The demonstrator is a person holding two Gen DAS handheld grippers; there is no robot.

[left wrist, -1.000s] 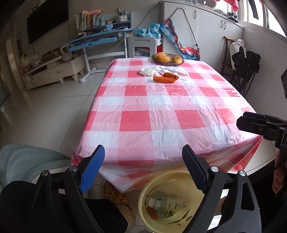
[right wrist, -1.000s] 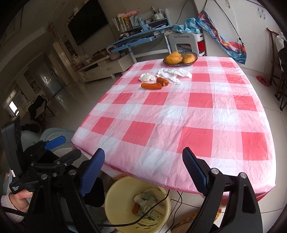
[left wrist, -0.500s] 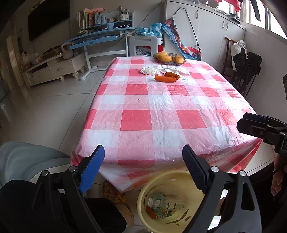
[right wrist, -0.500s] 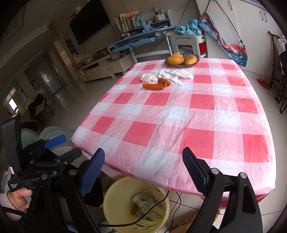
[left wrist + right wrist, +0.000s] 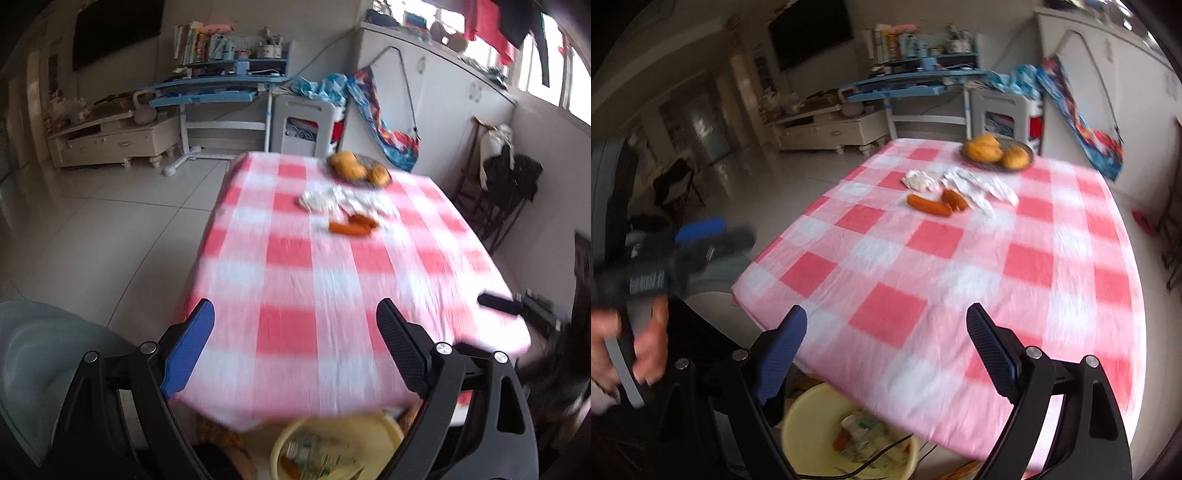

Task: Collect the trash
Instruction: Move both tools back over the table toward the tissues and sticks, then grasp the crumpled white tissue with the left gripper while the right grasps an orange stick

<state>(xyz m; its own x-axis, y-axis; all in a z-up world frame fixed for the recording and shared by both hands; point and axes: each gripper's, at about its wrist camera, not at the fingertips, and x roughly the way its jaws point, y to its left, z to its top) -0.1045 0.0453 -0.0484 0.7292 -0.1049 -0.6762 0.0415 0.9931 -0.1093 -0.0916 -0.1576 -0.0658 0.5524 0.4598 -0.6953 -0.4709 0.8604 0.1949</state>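
Far across the red-and-white checked table [image 5: 306,280] [image 5: 960,266] lie two orange sausage-like pieces [image 5: 351,225] [image 5: 934,203], a crumpled white wad [image 5: 314,201] [image 5: 919,181] and white wrappers [image 5: 365,203] [image 5: 982,186]. A yellow bin [image 5: 332,450] [image 5: 827,428] holding trash stands on the floor under the near table edge. My left gripper [image 5: 295,347] is open and empty above that edge. My right gripper [image 5: 886,350] is open and empty too. In the right wrist view the left gripper's fingers [image 5: 705,230] show blurred at the left, with a hand [image 5: 613,354] on its handle.
A bowl of yellow-orange fruit [image 5: 360,170] [image 5: 997,151] sits at the table's far end. A grey-green chair [image 5: 40,369] stands at the near left. A dark chair with bags [image 5: 506,184] is against the right wall. A blue desk [image 5: 207,92] and white cabinet [image 5: 110,140] lie beyond.
Both views have lifted and swung, now blurred; the table fills more of the frame and the bin has slid toward the bottom edge. Both grippers remain open and empty.
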